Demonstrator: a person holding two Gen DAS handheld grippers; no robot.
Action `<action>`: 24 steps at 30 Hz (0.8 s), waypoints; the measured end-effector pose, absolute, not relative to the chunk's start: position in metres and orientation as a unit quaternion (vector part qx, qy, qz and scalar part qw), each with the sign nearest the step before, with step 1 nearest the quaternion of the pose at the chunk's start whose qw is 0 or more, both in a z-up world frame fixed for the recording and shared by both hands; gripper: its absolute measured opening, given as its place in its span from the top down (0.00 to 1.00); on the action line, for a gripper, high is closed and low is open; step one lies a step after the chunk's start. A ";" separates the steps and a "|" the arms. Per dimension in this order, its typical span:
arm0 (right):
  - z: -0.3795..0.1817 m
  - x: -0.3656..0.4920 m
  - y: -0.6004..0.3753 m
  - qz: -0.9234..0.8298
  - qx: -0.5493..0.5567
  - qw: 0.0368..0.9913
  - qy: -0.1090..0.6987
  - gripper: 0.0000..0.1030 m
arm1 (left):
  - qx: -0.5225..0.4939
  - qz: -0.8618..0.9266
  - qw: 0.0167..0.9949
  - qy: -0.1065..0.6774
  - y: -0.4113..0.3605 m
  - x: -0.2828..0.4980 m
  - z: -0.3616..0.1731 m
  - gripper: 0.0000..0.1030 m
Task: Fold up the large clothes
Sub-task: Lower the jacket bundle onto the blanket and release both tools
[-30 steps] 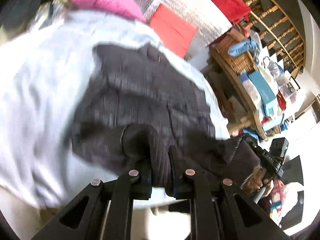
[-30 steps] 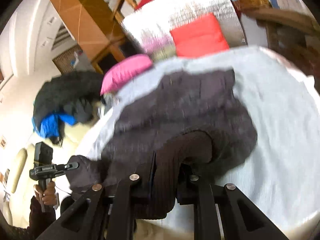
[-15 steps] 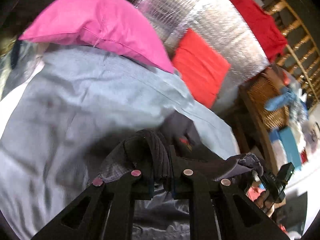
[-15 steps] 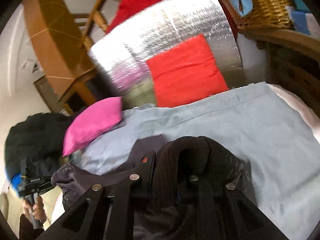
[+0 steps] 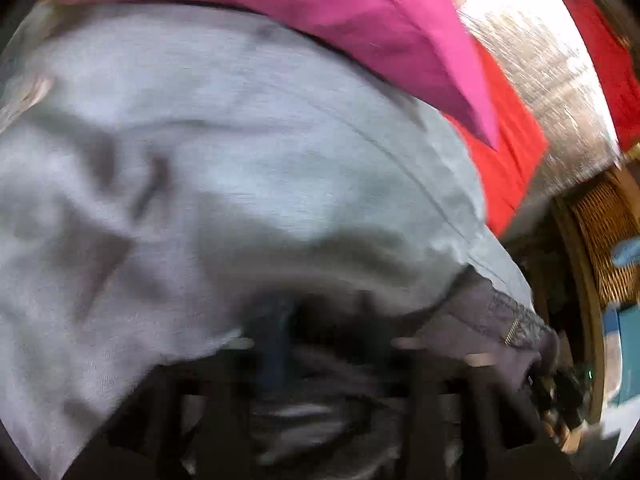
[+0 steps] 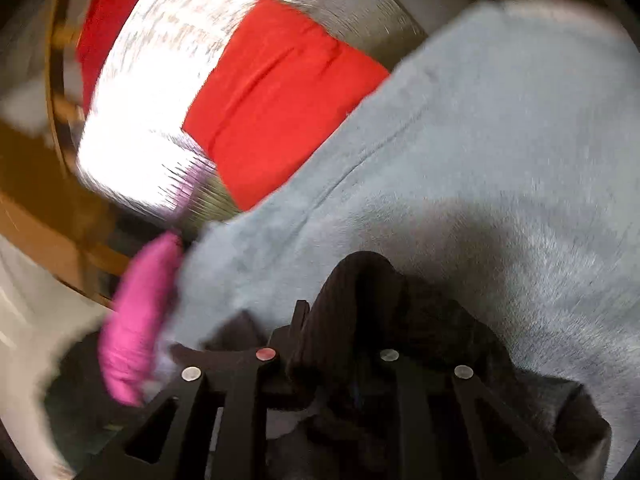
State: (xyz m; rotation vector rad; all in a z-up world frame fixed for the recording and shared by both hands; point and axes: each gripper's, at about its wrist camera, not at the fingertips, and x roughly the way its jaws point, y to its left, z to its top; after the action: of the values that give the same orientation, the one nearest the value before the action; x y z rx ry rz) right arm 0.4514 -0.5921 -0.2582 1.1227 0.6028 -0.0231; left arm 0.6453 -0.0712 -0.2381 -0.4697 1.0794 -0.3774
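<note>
A dark grey-brown garment (image 5: 480,320) lies on a pale grey-blue sheet (image 5: 240,140), close under both cameras. In the blurred left wrist view, my left gripper (image 5: 320,340) is opening. Its fingers stand wide apart over the dark cloth, and the pads no longer press on it. In the right wrist view, a ribbed fold of the garment (image 6: 360,292) rises between the fingers of my right gripper (image 6: 340,320). Those jaws are starting to open but still pinch the fold. The sheet (image 6: 500,140) fills the right side of that view.
A pink pillow (image 5: 360,20) lies at the far edge of the sheet and shows as a pink blur (image 6: 136,320) on the left. Behind it a red cushion (image 6: 280,92) leans on a silver foil panel (image 6: 160,80). A wicker basket (image 5: 608,232) stands at the right.
Both grippers have carried the garment's edge forward and down toward the pillows, over the rest of the garment. The left jaws were shut on cloth and have sprung apart. The right still pinches its fold.
</note>
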 end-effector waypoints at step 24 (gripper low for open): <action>-0.274 0.184 -0.496 0.006 0.594 0.761 0.262 0.02 | -0.423 -0.119 0.760 0.479 0.000 0.357 -0.264 0.13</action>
State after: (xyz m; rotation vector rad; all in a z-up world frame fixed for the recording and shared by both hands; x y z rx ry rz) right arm 0.1842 -0.4956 -0.2744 1.2925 0.5701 0.0141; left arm 0.3568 0.0002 -0.2640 -0.9211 1.0421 -0.2601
